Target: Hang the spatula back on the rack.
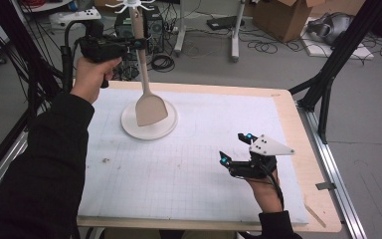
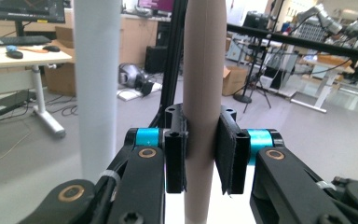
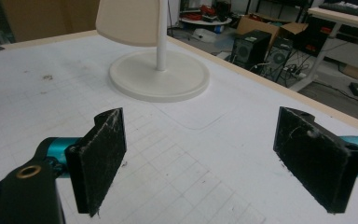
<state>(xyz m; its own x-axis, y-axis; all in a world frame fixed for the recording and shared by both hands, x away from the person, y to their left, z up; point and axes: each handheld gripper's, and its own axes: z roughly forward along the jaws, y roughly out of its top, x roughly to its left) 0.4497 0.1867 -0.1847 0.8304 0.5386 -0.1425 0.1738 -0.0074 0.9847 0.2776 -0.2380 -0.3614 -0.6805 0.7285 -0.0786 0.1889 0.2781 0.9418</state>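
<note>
A beige spatula [image 1: 150, 110] hangs upright, its flat blade just over the round white base [image 1: 165, 130] of a stand. My left gripper [image 1: 138, 44] is shut on the upper handle, held high at the table's far left. In the left gripper view the pads [image 2: 228, 154] press both sides of the beige handle [image 2: 204, 60], and the stand's white pole [image 2: 97, 84] rises just left of it. White hooks [image 1: 129, 6] top the stand. My right gripper [image 1: 235, 147] stands open low over the mat at the right, with nothing between its jaws [image 3: 214, 158]; ahead of it are the base [image 3: 158, 79] and the blade [image 3: 130, 21].
A white gridded mat [image 1: 189, 169] covers the wooden table [image 1: 308, 169]. Black frame legs [image 1: 328, 74] stand off the right far corner, and cables [image 1: 161, 62], desk legs and a cardboard box [image 1: 288, 17] lie on the floor beyond.
</note>
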